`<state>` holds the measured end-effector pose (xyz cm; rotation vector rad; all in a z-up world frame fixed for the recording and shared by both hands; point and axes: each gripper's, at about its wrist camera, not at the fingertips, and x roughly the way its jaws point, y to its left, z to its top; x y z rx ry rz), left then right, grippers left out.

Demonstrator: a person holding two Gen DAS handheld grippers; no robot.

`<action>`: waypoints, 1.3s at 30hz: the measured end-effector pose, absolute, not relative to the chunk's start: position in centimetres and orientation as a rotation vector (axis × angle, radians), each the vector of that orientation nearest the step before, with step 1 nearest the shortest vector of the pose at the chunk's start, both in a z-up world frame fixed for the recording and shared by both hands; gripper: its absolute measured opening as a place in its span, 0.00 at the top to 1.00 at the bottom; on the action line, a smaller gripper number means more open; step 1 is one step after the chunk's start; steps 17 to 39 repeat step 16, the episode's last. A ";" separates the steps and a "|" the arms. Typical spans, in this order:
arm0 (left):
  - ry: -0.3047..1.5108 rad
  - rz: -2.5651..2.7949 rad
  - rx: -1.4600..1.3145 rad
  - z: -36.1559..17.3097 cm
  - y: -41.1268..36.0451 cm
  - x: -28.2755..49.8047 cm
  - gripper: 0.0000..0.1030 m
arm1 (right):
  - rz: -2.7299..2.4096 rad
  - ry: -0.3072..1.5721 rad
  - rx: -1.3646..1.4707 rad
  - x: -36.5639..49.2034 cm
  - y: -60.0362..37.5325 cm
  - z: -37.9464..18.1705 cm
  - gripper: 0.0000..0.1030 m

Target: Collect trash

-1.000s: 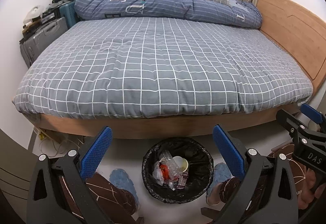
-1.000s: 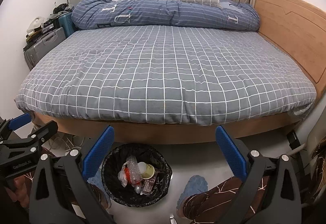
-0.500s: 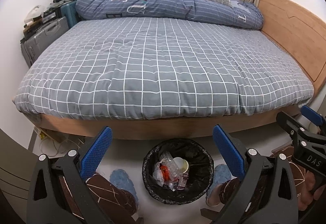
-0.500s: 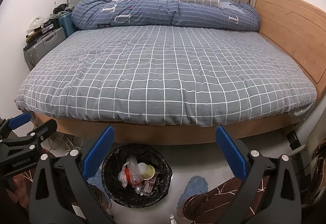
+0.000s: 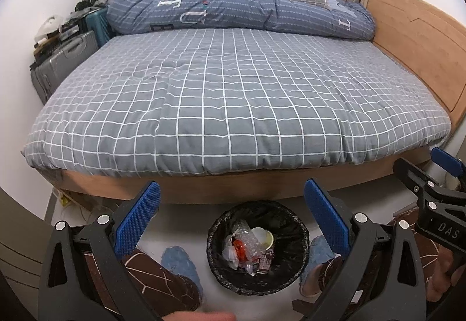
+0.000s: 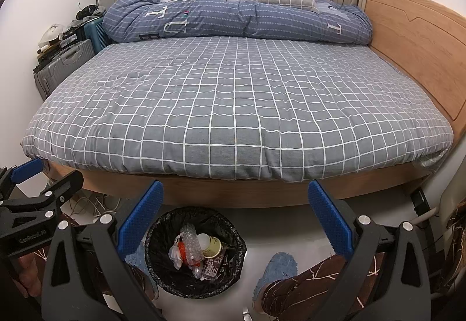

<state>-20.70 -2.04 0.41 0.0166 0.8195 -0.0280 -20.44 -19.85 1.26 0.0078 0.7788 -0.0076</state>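
Both grippers empty: left gripper (image 5: 231, 208) has its blue pads (image 5: 137, 217) spread wide, nothing between; right gripper (image 6: 236, 207) same, pads (image 6: 330, 216) apart. Bin (image 5: 257, 246) sits on the floor below, black liner, between the person's slippers (image 5: 179, 261). Trash (image 6: 198, 254) is inside the bin: paper cup, crumpled plastic, red scrap, dark wrapper. Bed (image 6: 233, 105) just beyond the bin, grey checked cover, quilt (image 6: 233, 17) bunched at the far side. Suitcases (image 5: 62, 64) left of bed.
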 end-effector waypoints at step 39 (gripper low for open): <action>0.832 -0.040 -0.013 -0.1 -1.6 -20.6 0.06 | -0.009 0.780 0.009 -20.3 -19.9 1.2 0.07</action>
